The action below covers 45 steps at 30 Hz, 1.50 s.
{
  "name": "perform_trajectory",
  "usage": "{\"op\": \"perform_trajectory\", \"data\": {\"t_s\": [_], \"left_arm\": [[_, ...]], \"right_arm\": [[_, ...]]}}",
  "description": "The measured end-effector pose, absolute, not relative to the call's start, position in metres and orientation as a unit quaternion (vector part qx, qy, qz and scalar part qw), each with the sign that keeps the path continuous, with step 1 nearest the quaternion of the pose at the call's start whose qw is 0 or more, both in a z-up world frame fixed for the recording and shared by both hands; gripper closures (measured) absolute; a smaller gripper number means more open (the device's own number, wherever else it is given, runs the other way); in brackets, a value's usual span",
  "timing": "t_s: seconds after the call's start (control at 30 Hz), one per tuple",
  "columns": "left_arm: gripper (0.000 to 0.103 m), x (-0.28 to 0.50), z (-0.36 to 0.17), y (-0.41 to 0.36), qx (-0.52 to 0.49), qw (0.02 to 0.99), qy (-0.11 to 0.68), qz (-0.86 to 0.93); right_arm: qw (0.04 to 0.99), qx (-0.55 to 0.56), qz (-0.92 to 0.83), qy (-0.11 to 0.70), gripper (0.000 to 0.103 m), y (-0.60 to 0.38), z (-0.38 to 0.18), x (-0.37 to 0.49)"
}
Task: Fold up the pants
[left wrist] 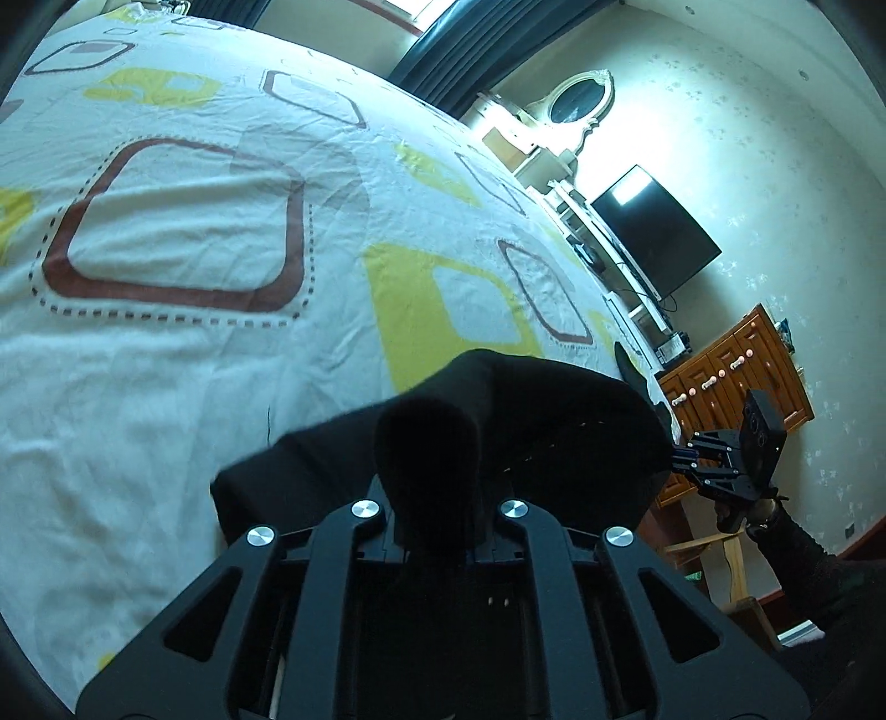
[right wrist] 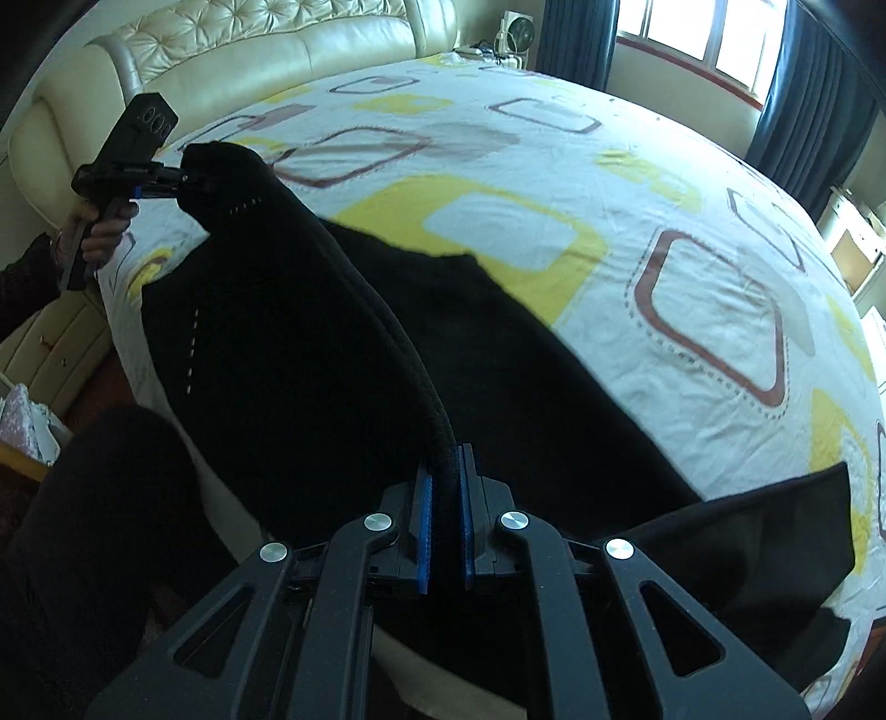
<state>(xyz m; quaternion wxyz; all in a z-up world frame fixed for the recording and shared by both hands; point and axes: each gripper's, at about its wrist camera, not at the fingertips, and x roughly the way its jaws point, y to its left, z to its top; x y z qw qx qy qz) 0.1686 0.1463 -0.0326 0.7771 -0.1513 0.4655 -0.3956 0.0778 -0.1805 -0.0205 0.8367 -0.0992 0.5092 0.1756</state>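
Note:
Black pants (right wrist: 310, 343) hang stretched between my two grippers above the bed's near edge, with cloth trailing onto the sheet. My right gripper (right wrist: 444, 476) is shut on the waistband edge, pinched between its blue pads. My left gripper (left wrist: 434, 498) is shut on the other end; the black cloth (left wrist: 498, 432) drapes over its fingertips and hides them. The left gripper also shows in the right wrist view (right wrist: 185, 180), clamped on the cloth. The right gripper shows in the left wrist view (left wrist: 678, 459) at the far end of the cloth.
The bed has a white sheet (left wrist: 194, 360) with yellow and brown squares. A cream headboard (right wrist: 249, 50) is at its far end. A television (left wrist: 656, 232), a white vanity (left wrist: 576, 111) and a wooden cabinet (left wrist: 736, 371) stand past the bed. Windows with dark curtains (right wrist: 803, 99) are behind.

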Motion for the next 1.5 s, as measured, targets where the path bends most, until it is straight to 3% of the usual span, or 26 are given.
{"op": "perform_trajectory", "data": {"t_s": [0.1, 0.17, 0.2, 0.27, 0.33, 0.37, 0.67, 0.87, 1.07, 1.23, 1.27, 1.3, 1.37, 1.43, 1.5], "left_arm": [[0.066, 0.144, -0.054, 0.166, -0.172, 0.77, 0.489, -0.371], [0.066, 0.129, -0.065, 0.179, -0.179, 0.767, 0.507, -0.351], [0.058, 0.121, -0.07, 0.186, -0.179, 0.77, 0.513, -0.336], [0.038, 0.106, -0.079, 0.203, -0.199, 0.768, 0.526, -0.306], [0.038, 0.092, -0.083, 0.22, -0.24, 0.763, 0.523, -0.294], [0.038, 0.086, -0.083, 0.227, -0.254, 0.765, 0.519, -0.284], [0.038, 0.066, -0.066, 0.199, -0.35, 0.745, 0.503, -0.263], [0.038, 0.067, -0.077, 0.173, -0.369, 0.741, 0.521, -0.205], [0.035, 0.067, -0.08, 0.165, -0.38, 0.747, 0.522, -0.157], [0.036, 0.078, -0.073, 0.147, -0.346, 0.762, 0.531, -0.134], [0.043, 0.079, -0.071, 0.143, -0.332, 0.766, 0.535, -0.128], [0.055, 0.081, -0.069, 0.137, -0.314, 0.771, 0.541, -0.118], [0.068, 0.082, -0.07, 0.131, -0.283, 0.778, 0.552, -0.095], [0.076, 0.08, -0.068, 0.131, -0.284, 0.78, 0.551, -0.088], [0.094, 0.073, -0.066, 0.134, -0.308, 0.773, 0.546, -0.101]], "right_arm": [[0.82, -0.101, 0.177, 0.535, 0.09, -0.171, -0.055, 0.056], [0.813, -0.089, 0.179, 0.547, 0.081, -0.168, -0.068, 0.047], [0.818, -0.087, 0.178, 0.54, 0.076, -0.168, -0.067, 0.043], [0.82, -0.052, 0.184, 0.54, 0.048, -0.17, -0.062, 0.039], [0.824, -0.006, 0.187, 0.535, 0.036, -0.177, -0.055, 0.036], [0.822, 0.016, 0.192, 0.537, 0.035, -0.181, -0.053, 0.035], [0.784, 0.314, 0.162, 0.511, 0.035, -0.246, -0.062, 0.037], [0.747, 0.436, 0.124, 0.486, 0.035, -0.274, -0.073, 0.028], [0.783, 0.41, 0.04, 0.466, 0.035, -0.282, -0.056, 0.021], [0.793, 0.337, -0.007, 0.507, 0.04, -0.265, -0.061, 0.034], [0.794, 0.311, -0.017, 0.521, 0.05, -0.258, -0.065, 0.039], [0.797, 0.292, -0.028, 0.529, 0.054, -0.254, -0.068, 0.046], [0.798, 0.267, -0.041, 0.539, 0.073, -0.251, -0.073, 0.052], [0.799, 0.267, -0.036, 0.537, 0.084, -0.256, -0.073, 0.051], [0.801, 0.274, -0.03, 0.532, 0.09, -0.261, -0.067, 0.044]]}}
